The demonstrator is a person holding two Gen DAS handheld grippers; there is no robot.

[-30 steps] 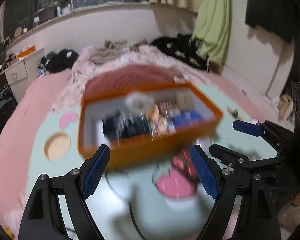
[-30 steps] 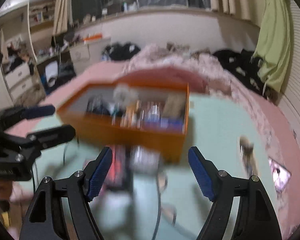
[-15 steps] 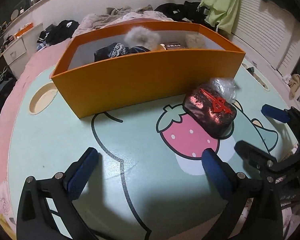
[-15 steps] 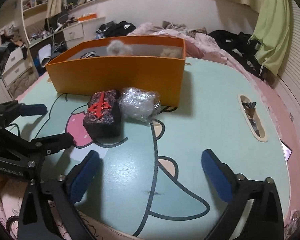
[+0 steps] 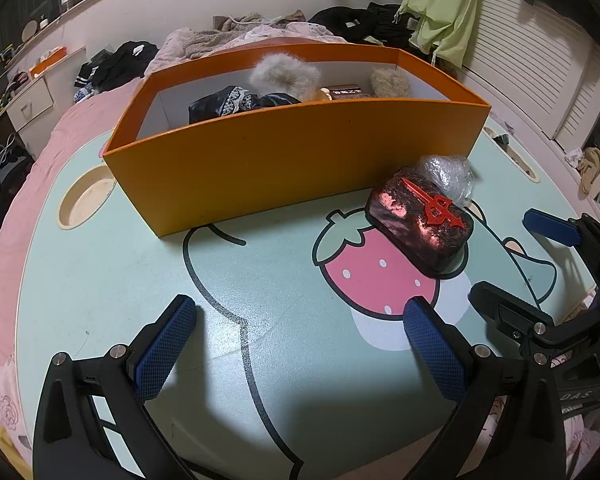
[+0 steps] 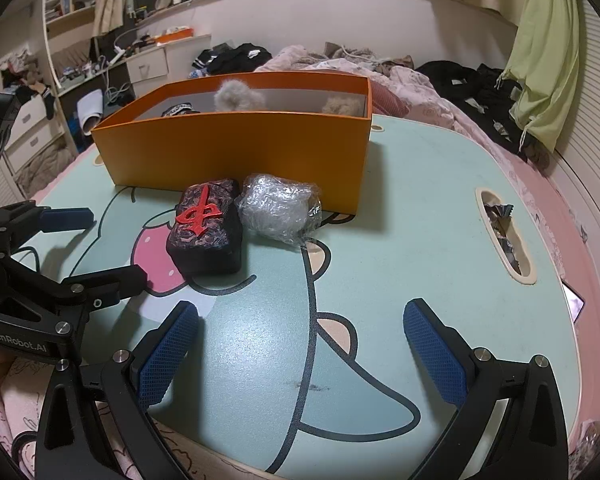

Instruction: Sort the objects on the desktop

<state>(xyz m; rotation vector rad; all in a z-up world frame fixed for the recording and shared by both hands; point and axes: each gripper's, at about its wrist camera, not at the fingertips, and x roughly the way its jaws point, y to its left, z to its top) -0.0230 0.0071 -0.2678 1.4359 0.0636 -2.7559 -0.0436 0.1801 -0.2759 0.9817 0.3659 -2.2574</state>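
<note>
An orange box (image 5: 300, 160) (image 6: 236, 152) stands on the mint table (image 5: 100, 280) and holds fur balls, dark cloth and a small brown box. In front of it lie a dark block with a red character (image 5: 420, 220) (image 6: 206, 226) and a crumpled clear plastic bundle (image 5: 446, 174) (image 6: 278, 208), touching each other. My left gripper (image 5: 300, 344) is open and empty, low over the table's near edge. My right gripper (image 6: 302, 350) is open and empty, to the right of the left one, near the table's front.
The table has a round cup hole (image 5: 84, 200) at the left and a slot with wrappers (image 6: 504, 232) at the right. A pink bed with clothes (image 6: 340, 60) lies behind. Drawers and shelves (image 6: 32, 120) stand at the far left.
Both grippers dropped from a high view down to just above the table's near edge, then held nearly still. The box, block and bundle have not moved.
</note>
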